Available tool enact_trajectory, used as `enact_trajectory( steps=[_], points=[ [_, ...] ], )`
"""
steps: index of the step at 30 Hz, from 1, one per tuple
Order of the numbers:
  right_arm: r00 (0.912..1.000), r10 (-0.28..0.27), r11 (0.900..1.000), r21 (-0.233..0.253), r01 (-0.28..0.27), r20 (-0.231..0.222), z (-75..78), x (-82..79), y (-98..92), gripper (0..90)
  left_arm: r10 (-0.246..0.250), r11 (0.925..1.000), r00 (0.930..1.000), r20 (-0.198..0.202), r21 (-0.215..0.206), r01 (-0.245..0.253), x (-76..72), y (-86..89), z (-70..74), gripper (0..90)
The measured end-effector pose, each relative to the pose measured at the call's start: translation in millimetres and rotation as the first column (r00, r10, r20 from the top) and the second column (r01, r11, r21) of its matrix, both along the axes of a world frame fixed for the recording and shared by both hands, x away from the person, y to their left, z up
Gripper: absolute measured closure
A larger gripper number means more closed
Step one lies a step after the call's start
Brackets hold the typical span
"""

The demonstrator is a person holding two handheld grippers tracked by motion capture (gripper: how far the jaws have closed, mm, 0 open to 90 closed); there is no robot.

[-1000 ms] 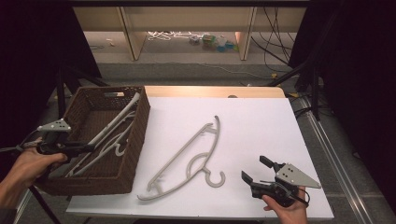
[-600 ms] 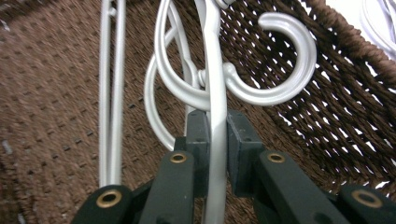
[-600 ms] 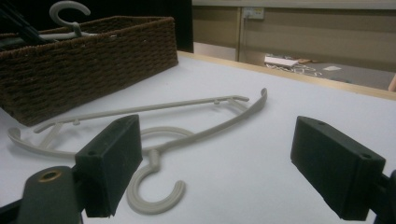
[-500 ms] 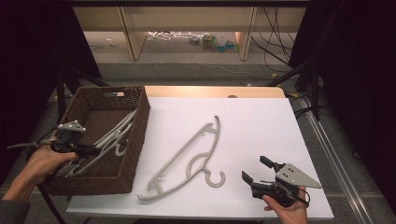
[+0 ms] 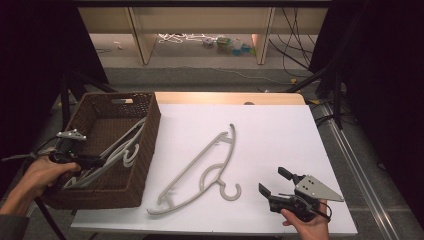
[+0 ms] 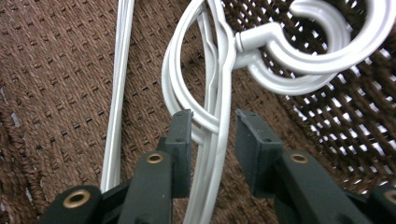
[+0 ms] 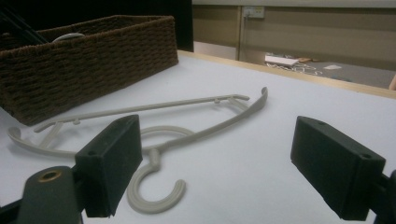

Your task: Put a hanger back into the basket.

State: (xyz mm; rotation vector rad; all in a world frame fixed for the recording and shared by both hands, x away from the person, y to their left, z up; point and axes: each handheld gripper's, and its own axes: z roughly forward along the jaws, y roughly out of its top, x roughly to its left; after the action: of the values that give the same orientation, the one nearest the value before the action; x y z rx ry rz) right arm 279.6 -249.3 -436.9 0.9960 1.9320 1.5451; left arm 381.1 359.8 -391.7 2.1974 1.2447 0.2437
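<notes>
While the left hand-held gripper reaches down into the brown basket, its 2 black jaws sit on each side of a thin white hanger. The jaws are only a little way apart, and the left gripper view shows small gaps beside the plastic, so I think they are not squeezing it yet. It looks like the person is about to take this hanger out, so the jaws go around its thin neck, where it is easy to grab.

The white hangers lie in a heap on the basket floor, with their hooks curled over each other. I can see at least 2 hooks there, and 1 more straight white bar off to the side. The heap is too tangled to count for sure.

1 more hanger lies flat on the white surface, just beside the basket. It is a greyish colour, and its hook points toward the person. It lies out in the open, so it is easy to reach.

The right hand-held gripper rests low near the front edge of the surface, near that hook. Its jaws are wide apart and hold nothing. It seems to be waiting for its turn.

There are 2 hand-held grippers, 1 basket, and 1 hanger out on the surface.
</notes>
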Motion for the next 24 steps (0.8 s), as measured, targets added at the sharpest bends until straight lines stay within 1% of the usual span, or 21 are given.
enact_trajectory(
  steps=[1,3,4,7,9,10,11,12,13,14,15,16,17,18,19,21,22,23,24],
  points=[
    [1.0000,-0.003,1.000,-0.002,0.003,0.005,0.0,0.5,-0.1,17.4,0.003,1.0000,0.9999,0.011,-0.002,-0.003,-0.9,-0.5,1.7,64.5],
    [1.0000,-0.003,1.000,-0.003,0.003,0.003,-0.2,0.5,-0.1,17.3,0.028,0.9992,0.9990,0.034,-0.027,-0.027,-2.6,-3.1,5.2,59.1],
    [1.0000,-0.001,1.000,0.000,0.001,0.001,-0.1,0.2,0.0,17.3,0.028,0.9990,0.9987,0.043,-0.036,-0.026,-3.4,-3.9,7.9,57.1],
    [1.0000,-0.002,1.000,-0.003,0.002,0.004,0.2,0.3,-0.1,17.3,0.060,0.9957,0.9942,0.089,-0.076,-0.053,-6.7,-9.6,14.7,51.2],
    [1.0000,-0.003,1.000,-0.002,0.003,0.002,0.1,0.1,-0.2,17.3,0.053,0.9965,0.9933,0.102,-0.069,-0.046,-8.0,-11.8,18.1,45.6],
    [1.0000,-0.004,1.000,-0.002,0.004,0.004,0.2,0.1,-0.3,17.3,0.054,0.9966,0.9909,0.123,-0.068,-0.046,-9.4,-13.7,20.1,43.7],
    [0.9999,-0.012,1.000,-0.028,0.012,-0.003,1.7,-0.8,-1.7,17.4,0.063,0.9953,0.9888,0.135,-0.081,-0.053,-11.0,-15.9,21.5,42.0],
    [0.9999,-0.012,1.000,-0.027,0.012,-0.003,1.6,-0.9,-1.7,17.4,0.067,0.9945,0.9868,0.147,-0.090,-0.054,-12.4,-17.4,22.6,40.7],
    [0.9999,-0.012,1.000,-0.027,0.012,-0.004,1.5,-1.0,-1.7,17.3,0.080,0.9921,0.9828,0.166,-0.109,-0.062,-14.7,-20.0,24.1,39.1],
    [1.0000,-0.006,1.000,-0.012,0.006,-0.003,1.0,-0.7,-1.3,17.3,0.125,0.9825,0.9738,0.190,-0.160,-0.095,-17.8,-24.8,25.1,37.7],
    [1.0000,-0.006,1.000,-0.015,0.006,-0.001,1.2,-0.6,-1.6,17.3,0.135,0.9772,0.9686,0.209,-0.190,-0.095,-21.3,-26.9,27.7,36.7],
    [1.0000,-0.006,1.000,-0.014,0.006,0.001,1.4,-0.5,-1.6,17.3,0.154,0.9663,0.9595,0.236,-0.239,-0.096,-25.0,-30.9,29.0,36.4],
    [1.0000,-0.006,1.000,-0.015,0.006,0.002,1.3,-0.5,-1.6,17.3,0.162,0.9581,0.9524,0.258,-0.272,-0.089,-28.6,-34.4,30.5,36.0],
    [1.0000,-0.007,1.000,-0.013,0.007,0.000,1.1,-0.8,-1.4,17.3,0.166,0.9508,0.9451,0.282,-0.300,-0.077,-32.6,-38.5,32.2,34.9],
    [1.0000,-0.007,1.000,-0.013,0.007,0.000,1.0,-0.8,-1.2,17.3,0.169,0.9456,0.9415,0.292,-0.317,-0.071,-34.8,-41.4,32.9,33.8],
    [0.9999,-0.009,1.000,-0.017,0.009,0.006,1.6,-1.0,-1.1,17.3,0.170,0.9378,0.9303,0.325,-0.343,-0.051,-40.0,-49.6,34.1,32.1],
    [0.9999,-0.008,1.000,-0.018,0.008,0.008,1.6,-0.9,-1.0,17.3,0.166,0.9360,0.9255,0.341,-0.350,-0.039,-42.1,-53.2,34.7,31.1],
    [0.9999,-0.008,1.000,-0.019,0.008,0.007,1.5,-1.0,-1.0,17.3,0.173,0.9362,0.9142,0.366,-0.350,-0.038,-44.9,-58.1,34.9,30.3],
    [0.9999,-0.008,1.000,-0.017,0.008,0.006,1.5,-1.2,-1.0,17.3,0.172,0.9378,0.9090,0.380,-0.346,-0.032,-46.7,-60.6,35.1,29.3]
  ],
)
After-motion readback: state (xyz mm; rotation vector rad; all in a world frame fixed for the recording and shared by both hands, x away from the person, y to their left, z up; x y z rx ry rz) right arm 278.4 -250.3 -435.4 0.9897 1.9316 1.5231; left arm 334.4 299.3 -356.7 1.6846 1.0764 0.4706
